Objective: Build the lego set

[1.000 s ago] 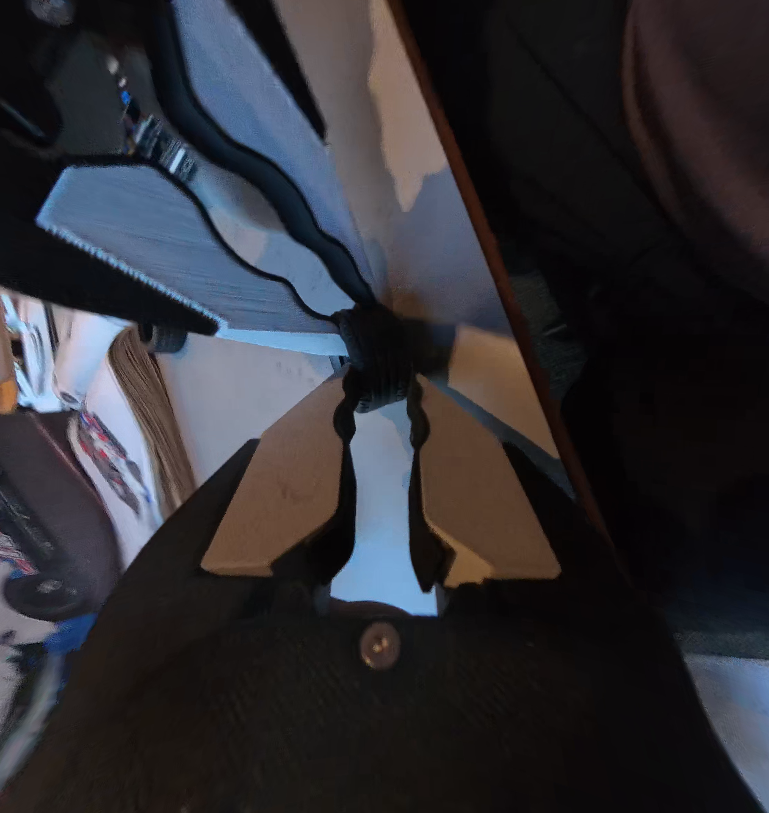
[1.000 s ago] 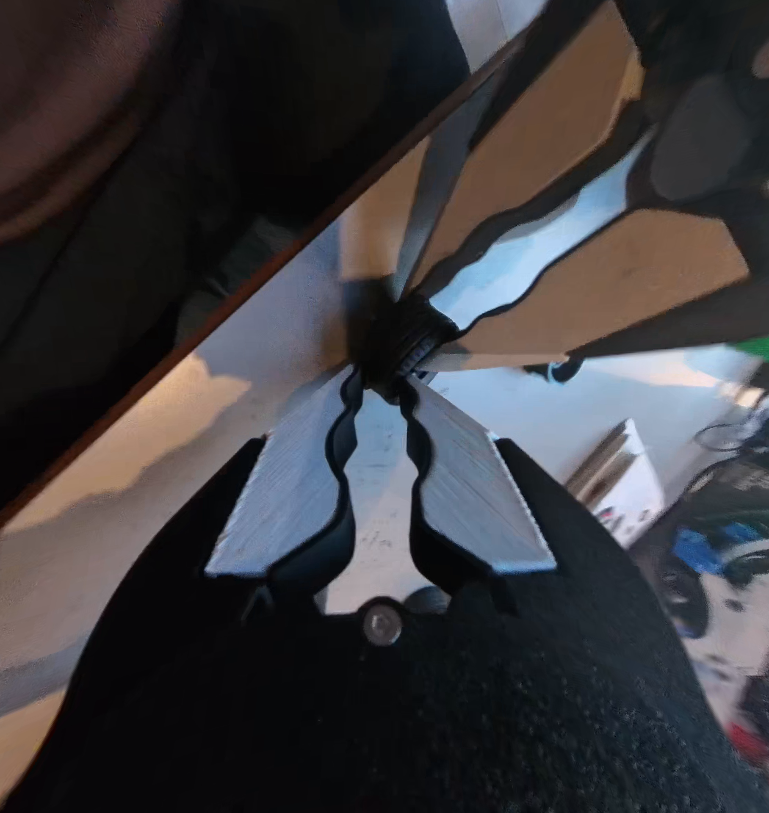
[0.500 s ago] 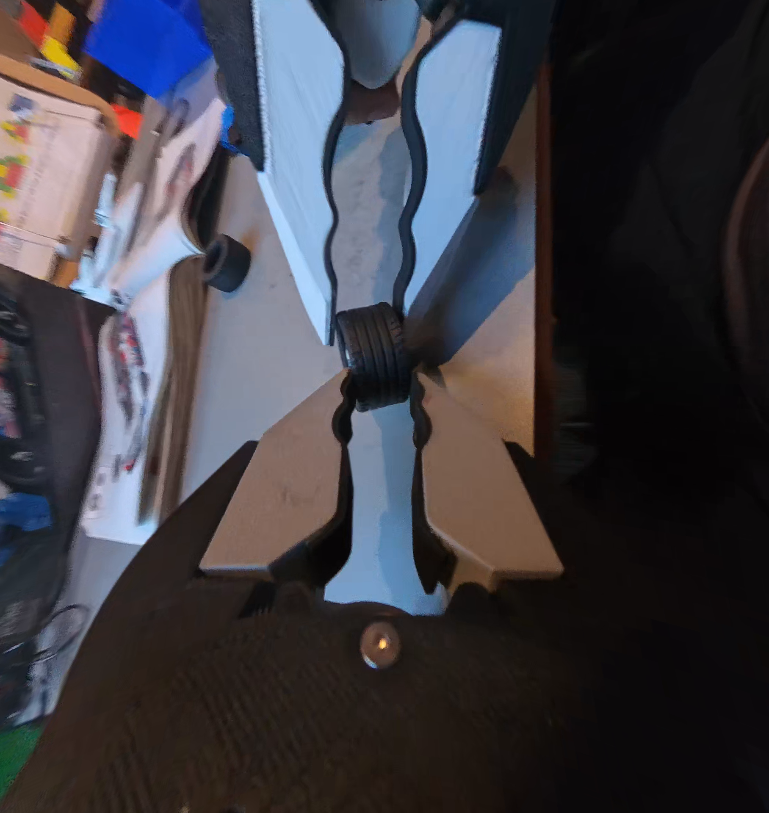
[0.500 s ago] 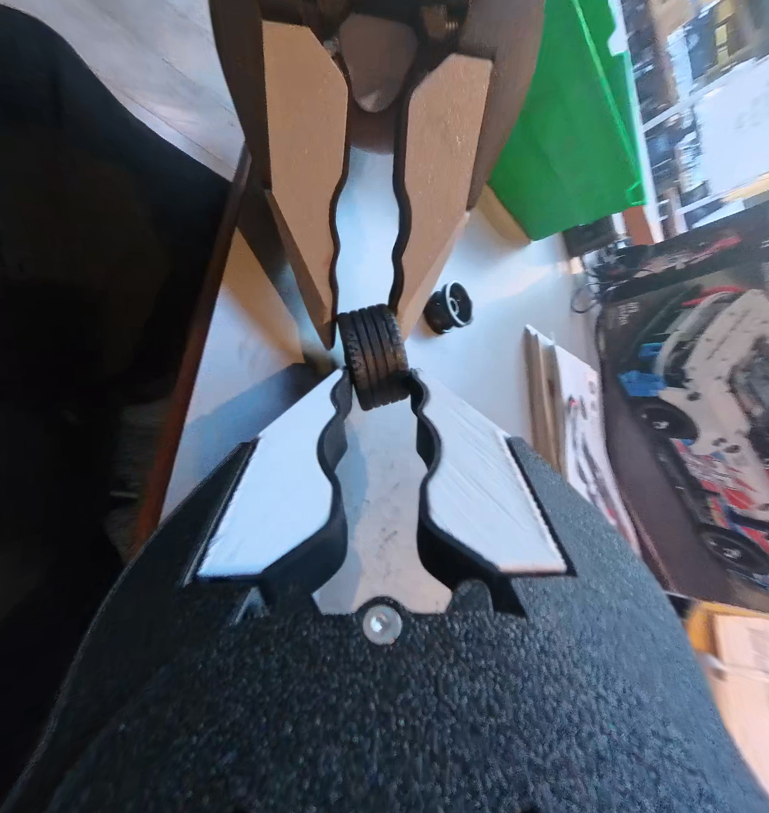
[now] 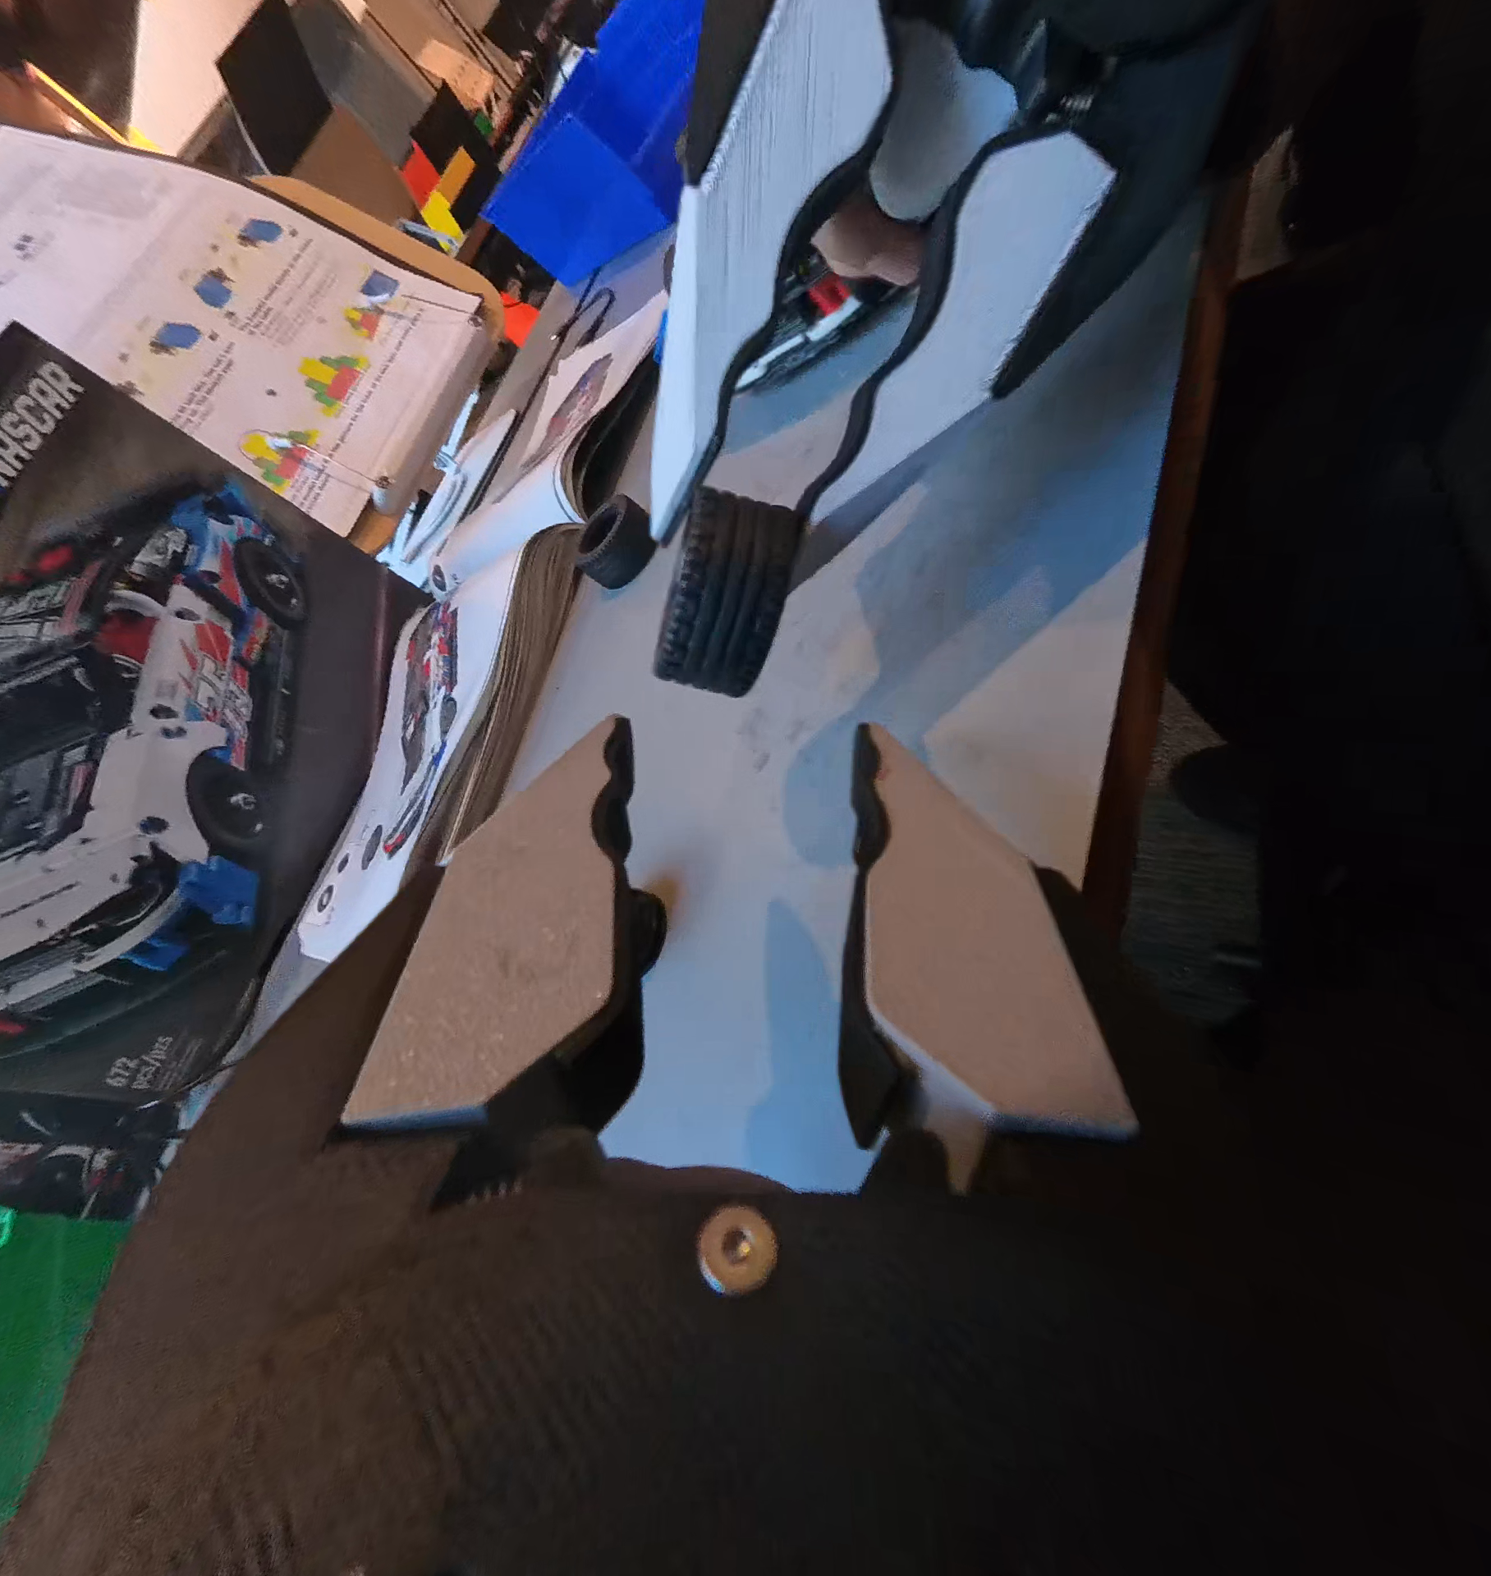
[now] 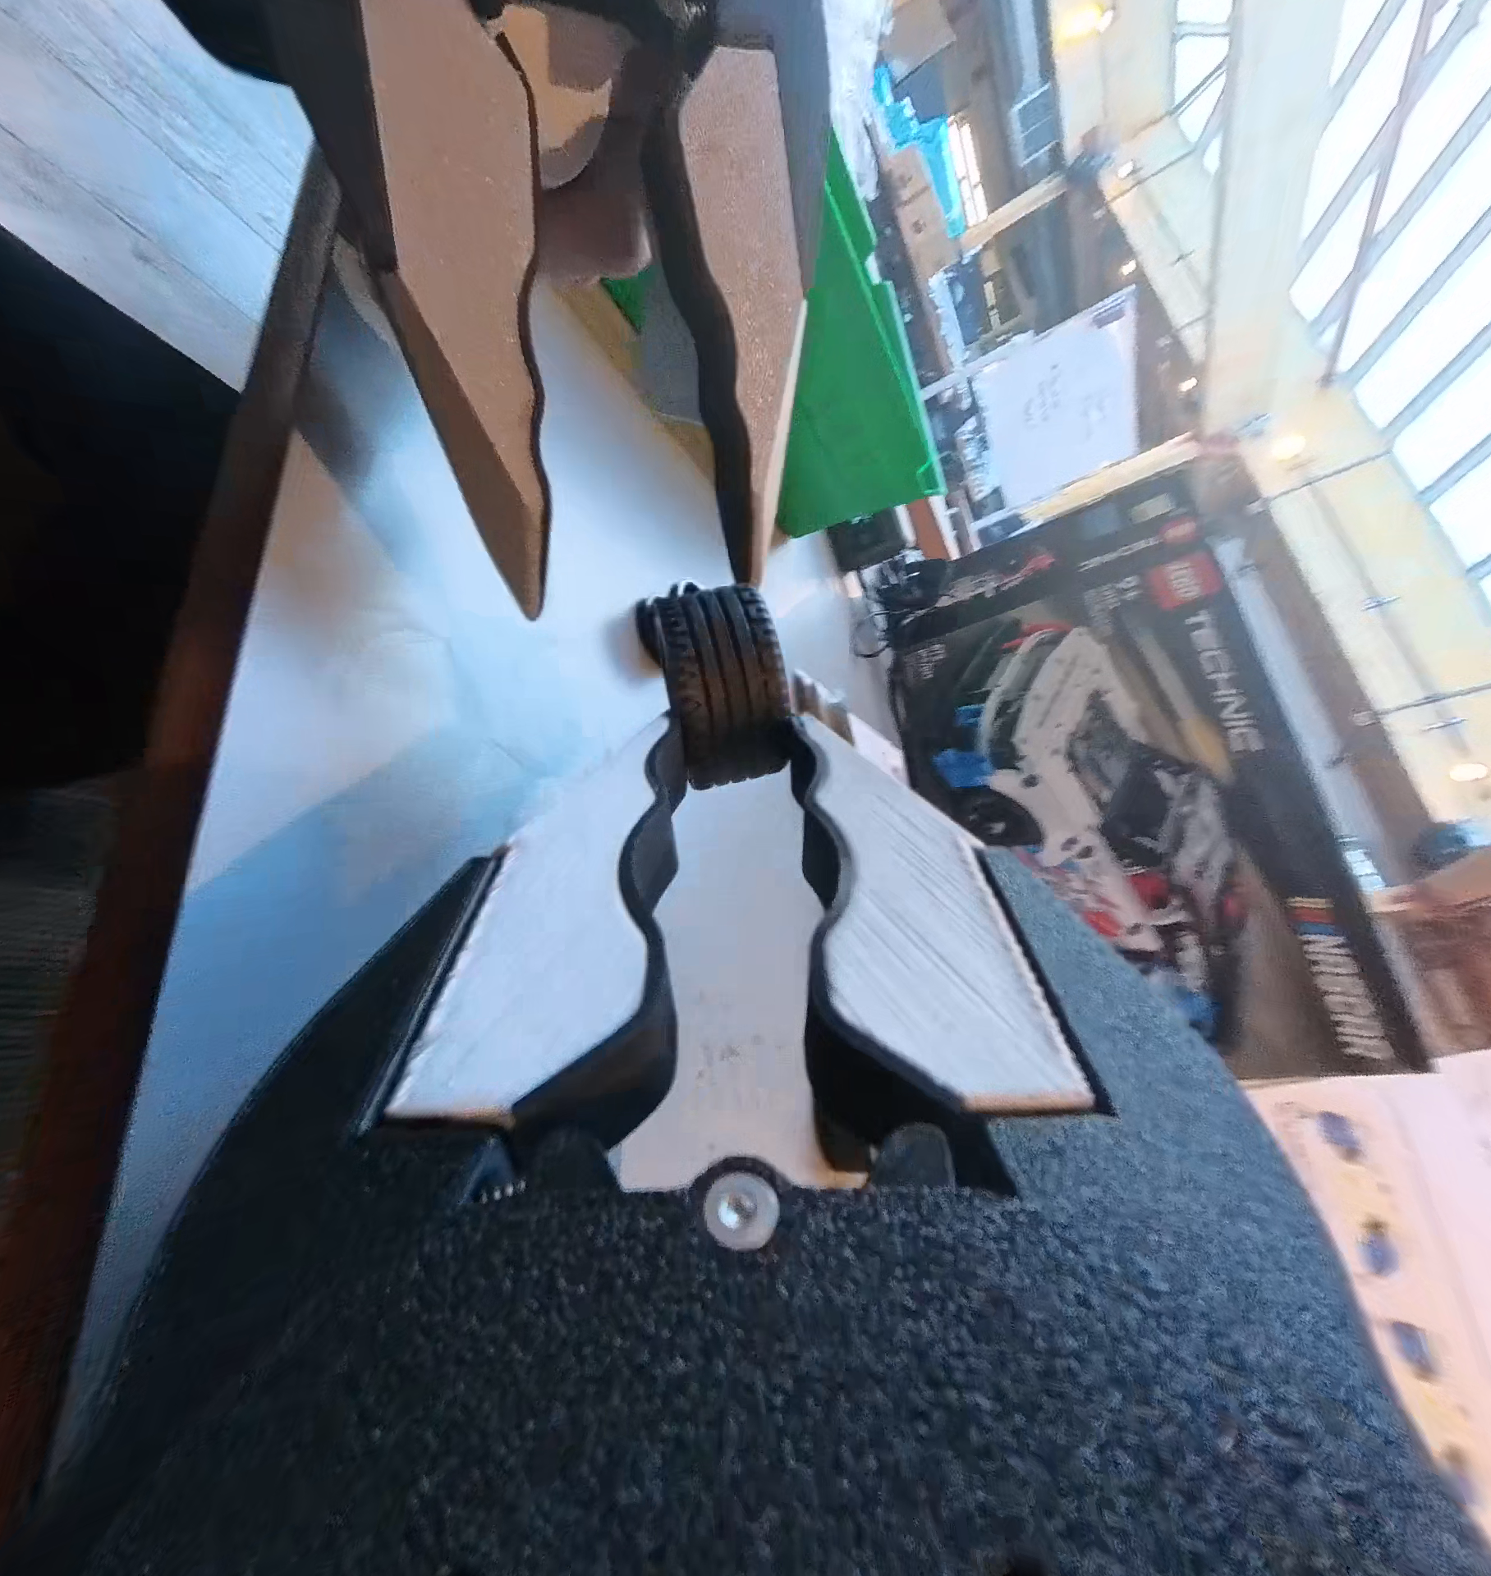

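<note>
Tyre (image 6: 729,682), black and ribbed, sits clamped between the tips of the right gripper (image 6: 732,733), whose white fingers (image 6: 546,964) close on its tread. Left gripper (image 5: 738,742) has its tan fingers (image 5: 520,929) spread wide, holding nothing; the tyre (image 5: 725,593) hangs just ahead of its tips, above the white table (image 5: 964,648). A second, smaller tyre (image 5: 612,544) lies beyond and left of it, beside an open instruction booklet (image 5: 469,682). Set box (image 5: 128,725) stands further left. Blue bin (image 5: 588,188) far ahead; contents cannot be told.
</note>
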